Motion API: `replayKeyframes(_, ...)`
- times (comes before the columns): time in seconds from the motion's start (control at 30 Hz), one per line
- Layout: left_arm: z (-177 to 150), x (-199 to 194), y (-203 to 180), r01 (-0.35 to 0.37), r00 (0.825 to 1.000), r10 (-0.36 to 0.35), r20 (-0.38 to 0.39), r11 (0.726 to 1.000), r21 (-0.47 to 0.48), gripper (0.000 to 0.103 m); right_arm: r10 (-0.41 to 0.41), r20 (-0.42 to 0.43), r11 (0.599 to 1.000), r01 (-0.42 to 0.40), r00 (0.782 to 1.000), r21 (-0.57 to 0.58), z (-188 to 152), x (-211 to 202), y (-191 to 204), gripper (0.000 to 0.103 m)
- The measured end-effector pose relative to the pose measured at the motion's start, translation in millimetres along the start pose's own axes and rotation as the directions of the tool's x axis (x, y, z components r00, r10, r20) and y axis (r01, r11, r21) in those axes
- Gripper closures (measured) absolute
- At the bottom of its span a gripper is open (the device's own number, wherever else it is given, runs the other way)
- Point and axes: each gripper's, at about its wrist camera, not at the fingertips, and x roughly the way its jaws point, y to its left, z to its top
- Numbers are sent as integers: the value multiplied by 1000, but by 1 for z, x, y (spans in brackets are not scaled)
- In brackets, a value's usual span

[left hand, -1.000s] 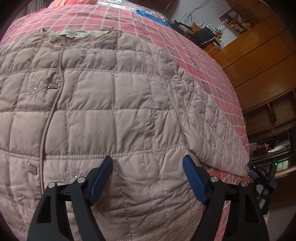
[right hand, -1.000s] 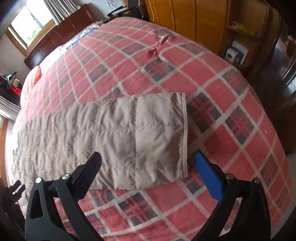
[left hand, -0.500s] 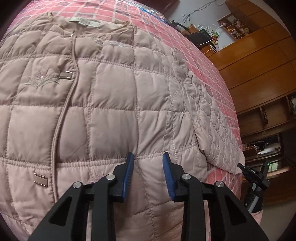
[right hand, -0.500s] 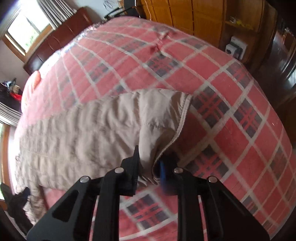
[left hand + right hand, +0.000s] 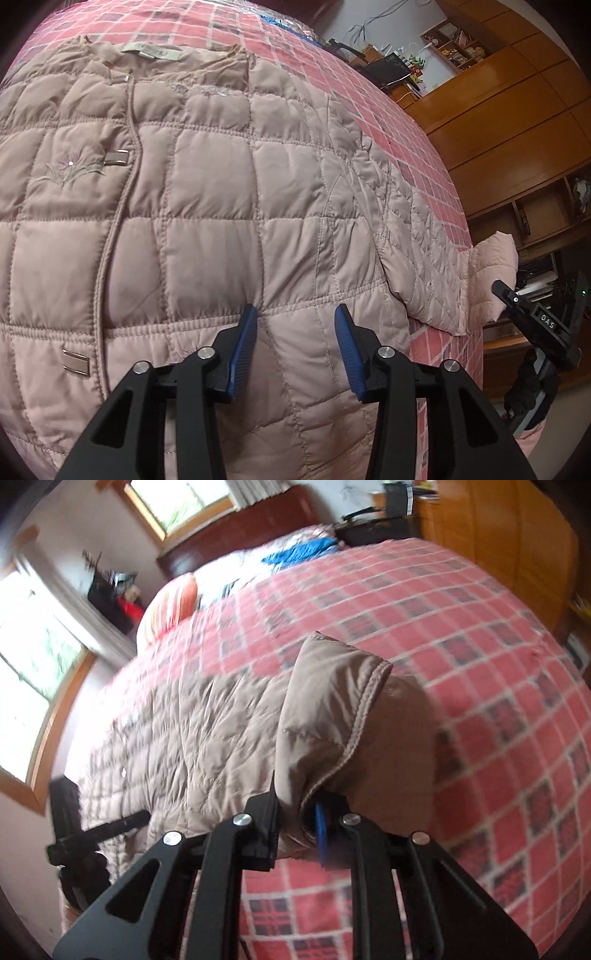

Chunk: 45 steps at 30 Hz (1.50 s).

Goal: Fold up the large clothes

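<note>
Jacket [image 5: 207, 206]: flat on bed [image 5: 498, 672], body under my parted left gripper [image 5: 295, 343]. Right gripper [image 5: 295, 812] clamped on cuff [image 5: 332, 716], lifted ahead. Risk: slick padding, bite seemingly shallow (blurred); cuff slips mid-fold.

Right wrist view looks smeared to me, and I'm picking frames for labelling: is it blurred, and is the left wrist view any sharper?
Right wrist view: motion-blurred, the plaid bedspread checks smeared, the windows blown out white; only the sleeve cuff in the right gripper reads fairly clearly. Left wrist view: sharp, quilted jacket stitching crisp, even light, strong fisheye bulge.
</note>
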Motion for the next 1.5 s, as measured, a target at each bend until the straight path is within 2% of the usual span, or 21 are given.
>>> replayKeyframes(0.17, -1, 0, 3, 3, 1000, -3, -1, 1000, 10, 59, -46, -73, 998, 42, 996, -51, -6, 43, 25, 89)
replayKeyframes(0.33, 1, 0, 5, 14, 1000, -14, -5, 1000, 10, 59, -34, -135, 995, 21, 990, -95, -11, 72, 39, 74)
replayKeyframes(0.43, 1, -1, 7, 22, 1000, -22, -8, 1000, 9, 59, 59, -122, 992, -72, 991, -102, -14, 61, 45, 65)
replayKeyframes(0.5, 2, -1, 8, 22, 1000, -22, -11, 1000, 7, 59, 150, -80, 984, -156, 986, -86, -15, 39, 40, 65)
replayKeyframes(0.57, 2, -4, 5, 8, 1000, -8, -11, 1000, 3, 59, 171, -24, 984, -172, 985, -51, -13, 19, 27, 65)
replayKeyframes(0.63, 1, -6, -6, 13, 1000, -13, -7, 1000, 5, 58, 98, 11, 995, -98, 995, 7, -9, 8, 7, 65)
replayKeyframes(0.67, 0, -7, -14, 27, 1000, -27, -8, 1000, 13, 58, 8, 32, 999, -10, 999, 49, -8, 3, -7, 65)
replayKeyframes(0.7, -1, -6, -24, 43, 999, -43, -10, 999, 27, 58, -68, 48, 994, 64, 997, 85, -6, 1, -18, 65)
replayKeyframes(0.77, -3, -2, -47, 65, 998, -64, -17, 996, 65, 57, -206, 71, 966, 191, 976, 172, -5, 0, -43, 65)
replayKeyframes(0.8, -3, 2, -62, 73, 997, -71, -24, 993, 89, 56, -236, 67, 954, 218, 969, 205, -7, 3, -53, 65)
replayKeyframes(0.87, -2, 14, -87, 80, 996, -76, -40, 990, 120, 54, -259, 12, 934, 248, 966, 257, -6, 12, -74, 65)
replayKeyframes(0.97, 2, 38, -118, 83, 995, -75, -67, 987, 139, 54, -217, 2, 934, 207, 976, 293, -6, 10, -94, 65)
replayKeyframes(1.07, 5, 66, -139, 53, 994, -38, -101, 987, 150, 55, -256, 15, 922, 239, 967, 306, -7, 2, -107, 65)
replayKeyframes(1.13, 6, 80, -143, 23, 994, -6, -109, 988, 152, 60, -226, 20, 927, 209, 974, 311, -8, 0, -114, 65)
replayKeyframes(1.17, 6, 84, -143, 15, 994, 2, -113, 989, 145, 78, -211, 21, 930, 194, 977, 312, -9, -1, -115, 65)
replayKeyframes(1.27, 4, 87, -137, 20, 993, -8, -114, 994, 106, 88, -199, 12, 934, 186, 980, 305, -8, 4, -112, 65)
replayKeyframes(1.5, -4, 32, -111, 12, 999, -16, 38, 995, 94, 94, -109, 34, 954, 95, 993, 283, -4, 9, -94, 65)
